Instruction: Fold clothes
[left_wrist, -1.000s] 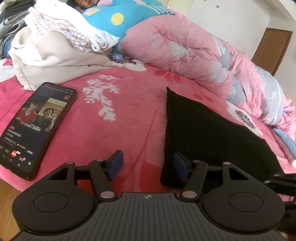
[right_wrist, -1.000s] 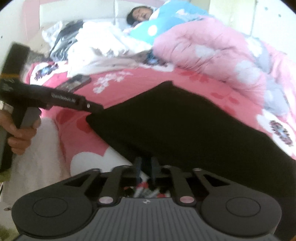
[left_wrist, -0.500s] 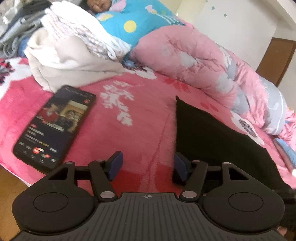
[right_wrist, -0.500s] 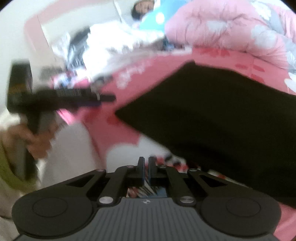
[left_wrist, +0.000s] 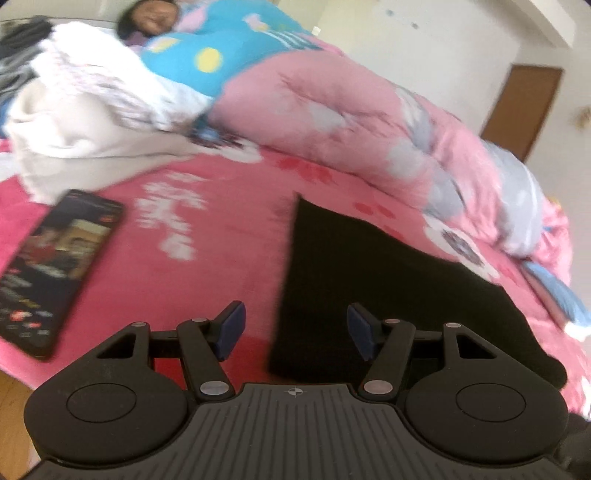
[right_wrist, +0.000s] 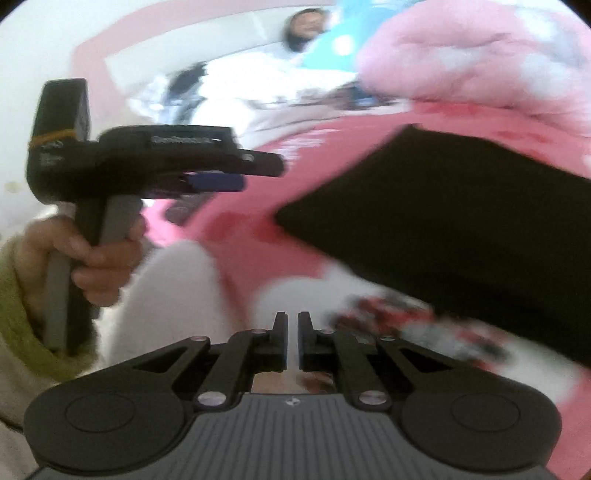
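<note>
Black garment (left_wrist: 373, 295) lies flat on the pink bed cover (left_wrist: 221, 236), folded to a wedge, its point toward the pink quilt (left_wrist: 332, 110).

Left claw (left_wrist: 295, 330) hovers over the garment's near left edge, jaws spread wide, nothing between the blue pads (left_wrist: 232, 325); one pad is over the bed cover, the other over the garment. It is not gripping.

Right claw (right_wrist: 293, 341) is at the garment's near corner, just off the cloth, over a white patch of the bed cover. Its jaws have just been closing; only a thin slit is left, with nothing between them.

Phone (left_wrist: 48, 269) lies left of the garment, well apart, screen lit. White clothes pile (left_wrist: 85, 110) sits beyond the phone. A hand (right_wrist: 92, 254) with a green cuff holds the left claw's handle, left of the garment. Both views are blurred.
</note>
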